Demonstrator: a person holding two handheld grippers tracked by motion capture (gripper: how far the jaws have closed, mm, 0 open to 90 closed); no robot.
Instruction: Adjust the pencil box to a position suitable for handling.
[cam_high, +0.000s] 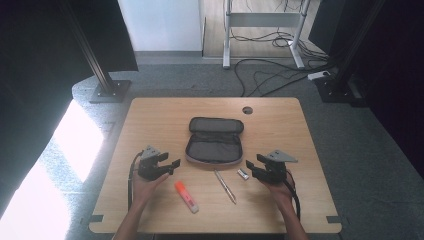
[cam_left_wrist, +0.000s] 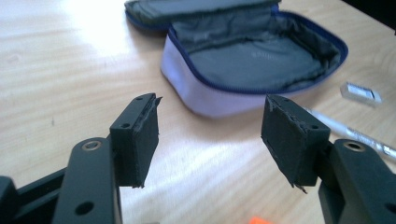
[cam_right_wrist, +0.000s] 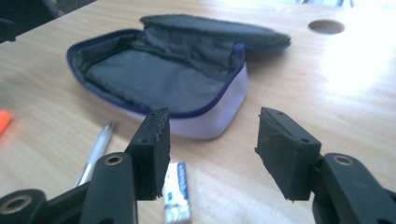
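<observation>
An open pencil case (cam_high: 215, 145) lies at the middle of the wooden table (cam_high: 150, 120), its lid folded back toward the far edge and its grey lining bare. Three loose items are laid out on the near side of it: a small eraser (cam_high: 243, 173) just off its near right corner, a silver pen (cam_high: 225, 186) beside that, and an orange highlighter (cam_high: 186, 196) further to the left. The right gripper (cam_high: 255, 169) is held low beside the eraser, its jaws apart with nothing between them; in the right gripper view the eraser (cam_right_wrist: 176, 190) is seen just past the left-hand jaw. The left gripper (cam_high: 169, 163) is held at the case's near left corner, above the highlighter, its jaws also spread and empty. The step in hand is judged to be the approach before a first pick, with nothing yet packed. Next, one item, probably the eraser, has to be straddled squarely, pinched and carried over the case's rim.
</observation>
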